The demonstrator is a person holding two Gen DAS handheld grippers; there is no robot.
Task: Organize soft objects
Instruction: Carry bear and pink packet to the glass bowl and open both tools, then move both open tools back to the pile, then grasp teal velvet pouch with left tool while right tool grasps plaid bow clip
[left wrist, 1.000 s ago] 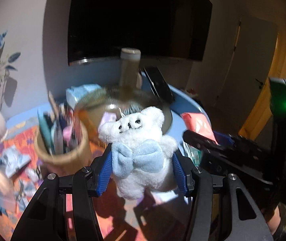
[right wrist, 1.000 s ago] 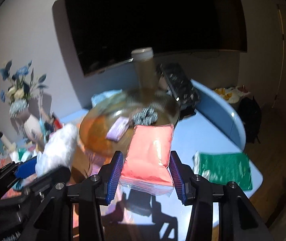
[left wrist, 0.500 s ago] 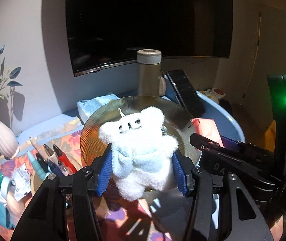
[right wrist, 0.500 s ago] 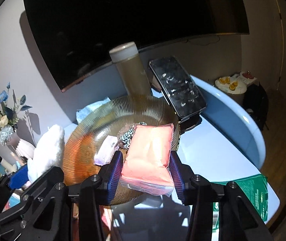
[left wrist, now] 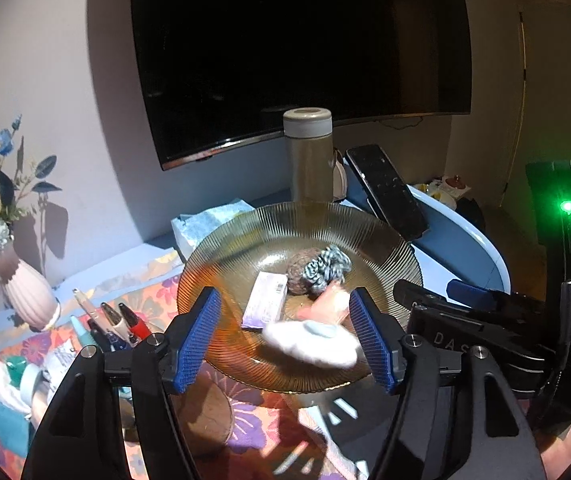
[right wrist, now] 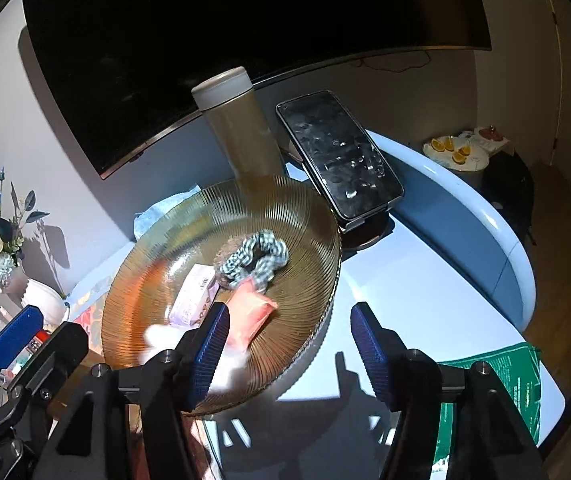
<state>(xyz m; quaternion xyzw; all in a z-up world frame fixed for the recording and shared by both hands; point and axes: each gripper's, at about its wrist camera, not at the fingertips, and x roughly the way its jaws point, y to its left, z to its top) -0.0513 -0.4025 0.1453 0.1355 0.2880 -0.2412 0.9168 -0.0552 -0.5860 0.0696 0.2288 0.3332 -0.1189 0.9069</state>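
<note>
A ribbed amber glass plate (left wrist: 221,264) (right wrist: 317,240) holds a checked scrunchie (left wrist: 325,268) (right wrist: 257,260), a lilac packet (left wrist: 265,304) (right wrist: 193,300), an orange-pink pouch (left wrist: 325,308) (right wrist: 249,316) and a blurred white plush toy (left wrist: 309,340) (right wrist: 157,336) near its front rim. My left gripper (left wrist: 285,336) is open and empty above the plate's front. My right gripper (right wrist: 289,352) is open and empty over the plate's right front edge.
A tan flask (left wrist: 309,152) and a propped phone (left wrist: 385,192) stand behind the plate. A pen cup (left wrist: 105,328), a vase with flowers (left wrist: 25,288) and a tissue pack (left wrist: 205,224) are on the left. A green packet (right wrist: 497,384) lies on the right.
Both grippers opened. The plush toy left the left gripper and the orange-pink pouch left the right gripper; both now lie on the plate.
</note>
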